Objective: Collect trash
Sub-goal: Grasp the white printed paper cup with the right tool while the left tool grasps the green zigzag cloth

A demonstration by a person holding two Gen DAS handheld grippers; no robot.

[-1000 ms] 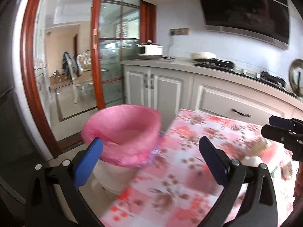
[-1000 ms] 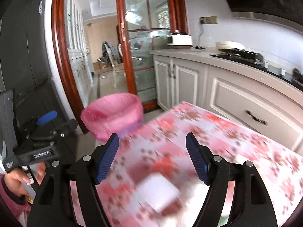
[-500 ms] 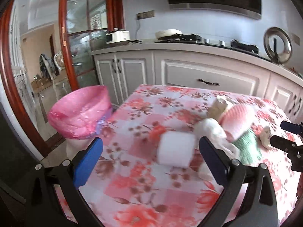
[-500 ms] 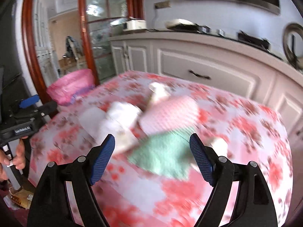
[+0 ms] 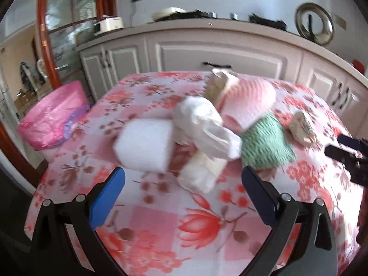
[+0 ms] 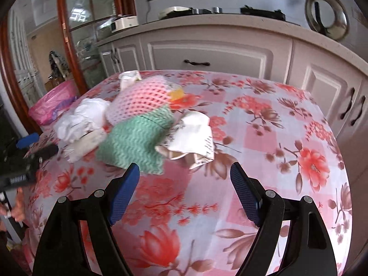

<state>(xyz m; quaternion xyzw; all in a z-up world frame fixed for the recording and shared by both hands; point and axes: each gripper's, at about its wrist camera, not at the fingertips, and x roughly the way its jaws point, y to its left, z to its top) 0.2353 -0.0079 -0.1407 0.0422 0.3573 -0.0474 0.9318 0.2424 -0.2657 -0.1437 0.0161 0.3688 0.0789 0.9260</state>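
A heap of trash lies mid-table on the floral cloth point(image 5: 202, 225): a white foam block point(image 5: 143, 145), a crumpled white bag point(image 5: 202, 124), a pink foam net point(image 5: 248, 101) point(image 6: 140, 99), a green foam net point(image 5: 264, 145) point(image 6: 135, 142), a cream wad point(image 5: 200, 172) and a crumpled paper carton point(image 6: 195, 135) point(image 5: 301, 128). A bin with a pink liner point(image 5: 53, 119) point(image 6: 54, 103) stands off the table's left edge. My left gripper point(image 5: 184, 197) is open and empty, just short of the heap. My right gripper point(image 6: 185, 193) is open and empty, just short of the carton.
White kitchen cabinets point(image 6: 207, 53) and a counter with a stove run behind the table. A wood-framed glass door point(image 5: 69, 34) stands at the left behind the bin. The table's right edge point(image 6: 340, 151) falls off close to the cabinets.
Both grippers have swung right, from the bin and table's left end to the trash heap, and come closer to it. Both stayed open and empty.
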